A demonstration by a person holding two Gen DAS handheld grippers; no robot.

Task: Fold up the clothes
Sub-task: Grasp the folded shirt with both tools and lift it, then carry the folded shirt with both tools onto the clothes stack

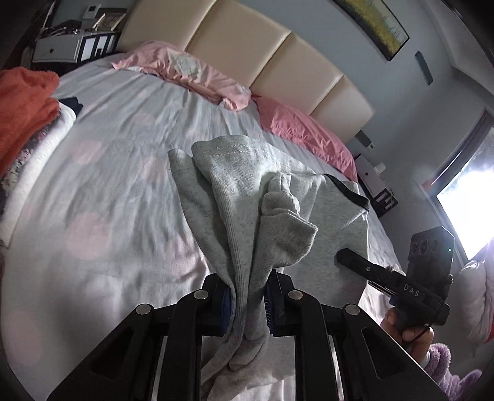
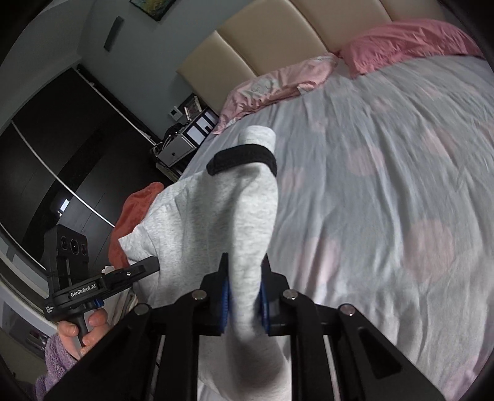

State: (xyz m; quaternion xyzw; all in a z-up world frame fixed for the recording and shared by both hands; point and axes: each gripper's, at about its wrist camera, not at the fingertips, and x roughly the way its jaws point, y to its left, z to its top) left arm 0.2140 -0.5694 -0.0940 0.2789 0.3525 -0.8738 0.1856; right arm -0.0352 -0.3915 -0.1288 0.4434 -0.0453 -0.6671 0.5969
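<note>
Between the blue pads of the left claw [image 1: 247, 303], a bunched fold of the grey garment [image 1: 247, 197] is clamped; the cloth rises from the jaws and spreads forward above the bed [image 1: 117, 191]. A ribbed cuff [image 1: 285, 197] lies folded over the middle of the cloth, and a black trim [image 1: 349, 191] edges its right side. The right claw [image 2: 244, 303] is likewise clamped on the garment [image 2: 216, 216], which stands up from its pads as a pale grey sheet crossed near the top by a black band [image 2: 244, 159]. In the left wrist view the right claw [image 1: 342, 257] shows at the garment's right edge, gripped from below by a hand [image 1: 407, 330] in a lilac sleeve [image 1: 444, 370]. In the right wrist view the left claw [image 2: 151, 266] meets the cloth's left edge, with the other hand [image 2: 83, 330] on its handle. The bed carries a pale sheet with faint pink spots. Pink pillows [image 1: 191, 72] lie along the cream headboard [image 1: 247, 46]. An orange cloth [image 1: 24, 105] tops a pile at the bed's left edge. A picture [image 1: 373, 24] hangs on the wall above the headboard, and a bright window [image 1: 469, 209] lies to the right.
</note>
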